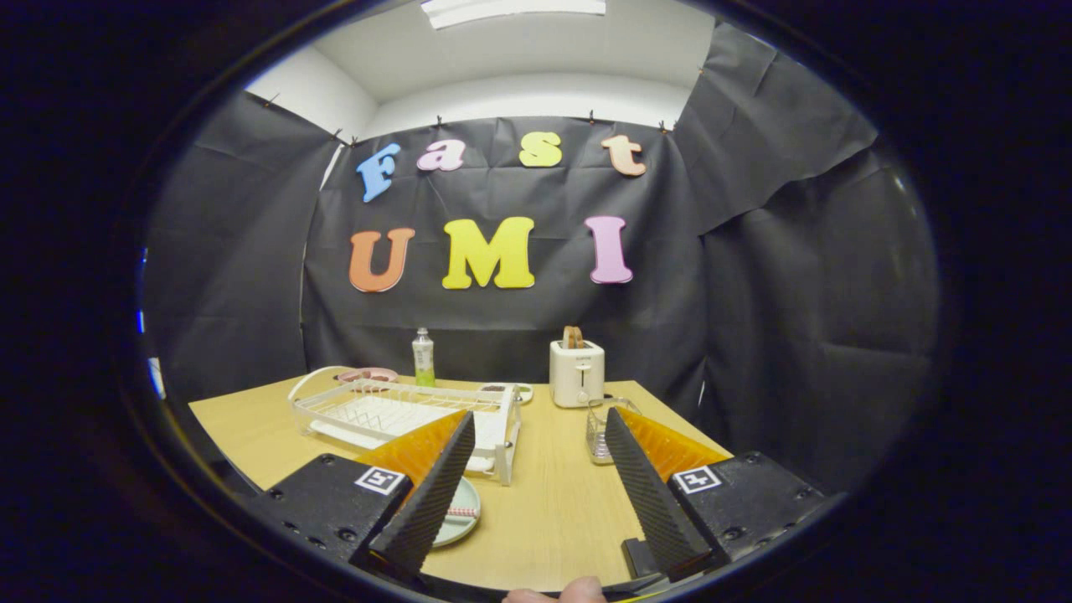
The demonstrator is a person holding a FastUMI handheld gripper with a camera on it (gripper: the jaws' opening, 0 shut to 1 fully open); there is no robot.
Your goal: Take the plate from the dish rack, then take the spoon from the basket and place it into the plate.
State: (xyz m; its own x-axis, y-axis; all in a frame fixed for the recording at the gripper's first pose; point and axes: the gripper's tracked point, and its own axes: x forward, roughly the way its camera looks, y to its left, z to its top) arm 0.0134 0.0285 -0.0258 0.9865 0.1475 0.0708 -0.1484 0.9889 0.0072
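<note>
- Tool [536, 469] high over the table [553, 511], fingers spread wide, nothing held between them.
- Bare wood in the gap between the fingers.
- Just past the left finger: a pale green plate [459, 512] lying flat on the table, partly hidden behind that finger.
- On the plate: a small thing with red and white stripes [461, 511], maybe the spoon's handle. Too hidden to tell for sure.
- Right behind the plate: the white dish rack [394, 410], looks empty of plates.
- Behind the right finger: a small clear basket [600, 435]. Cannot tell what is in it.
- Farther back: a white toaster [577, 373] with a slice of bread in it, a green bottle [424, 358], and a pink dish [368, 375] past the rack.
- Guess: plate already out of the rack; spoon step maybe done too.
- Plate likely stiff, smooth and slippery, may crack if dropped. Best to pinch it by the rim.
- Spoon likely light, thin and hard, easy to let slip. Best to pinch it across the middle of the handle.
</note>
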